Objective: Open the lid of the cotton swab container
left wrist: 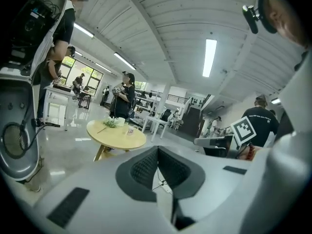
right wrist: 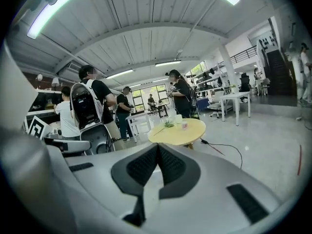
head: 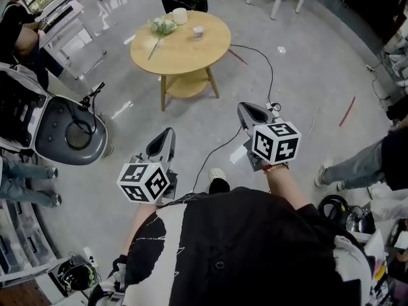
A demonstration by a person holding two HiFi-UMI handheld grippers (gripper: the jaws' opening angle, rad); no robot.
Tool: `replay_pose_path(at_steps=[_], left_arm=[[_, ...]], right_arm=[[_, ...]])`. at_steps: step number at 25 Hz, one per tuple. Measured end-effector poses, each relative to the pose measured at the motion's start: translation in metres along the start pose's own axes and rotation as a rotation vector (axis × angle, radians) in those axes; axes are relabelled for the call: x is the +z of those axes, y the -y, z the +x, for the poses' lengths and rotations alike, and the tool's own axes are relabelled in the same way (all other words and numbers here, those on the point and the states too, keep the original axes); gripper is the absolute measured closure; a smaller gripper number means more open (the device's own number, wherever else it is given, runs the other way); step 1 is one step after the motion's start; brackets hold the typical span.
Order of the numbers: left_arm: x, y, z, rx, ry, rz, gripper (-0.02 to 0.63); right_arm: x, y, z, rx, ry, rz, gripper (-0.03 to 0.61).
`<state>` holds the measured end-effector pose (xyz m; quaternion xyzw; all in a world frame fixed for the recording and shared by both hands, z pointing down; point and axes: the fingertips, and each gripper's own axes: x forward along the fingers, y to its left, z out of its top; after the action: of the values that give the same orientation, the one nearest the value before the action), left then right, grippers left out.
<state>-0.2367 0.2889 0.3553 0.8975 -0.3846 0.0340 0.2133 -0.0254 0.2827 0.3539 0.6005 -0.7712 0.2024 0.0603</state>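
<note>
The small cotton swab container [head: 198,32] stands on the round wooden table [head: 185,53] a few steps ahead of me, lid on; it is also seen as a tiny container [left wrist: 129,130] and a tiny pot [right wrist: 184,125] in the gripper views. My left gripper [head: 167,134] is held at waist height, shut and empty, pointing toward the table. My right gripper [head: 250,110] is level with it on the right, also shut with nothing between its pads. Both are well short of the table.
On the table also lie a white cup [head: 180,16] and a flower sprig [head: 160,28]. A grey robot base [head: 67,129] stands at the left. A black cable [head: 264,59] runs across the floor. People stand behind the table and at the right edge [head: 363,164].
</note>
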Motion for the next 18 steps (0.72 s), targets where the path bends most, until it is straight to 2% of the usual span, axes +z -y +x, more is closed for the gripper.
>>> replay_pose_path(at_steps=[11,18], left_arm=[[0.038,-0.03,0.084,0.025,0.027,-0.065,0.603],[0.054,-0.037,0.127,0.016,0.037,-0.055,0.603]], right_arm=[[0.044,0.051,0.085,0.056,-0.036,-0.047,0.573],[0.067,0.071,0.118,0.089,-0.024,-0.074,0.574]])
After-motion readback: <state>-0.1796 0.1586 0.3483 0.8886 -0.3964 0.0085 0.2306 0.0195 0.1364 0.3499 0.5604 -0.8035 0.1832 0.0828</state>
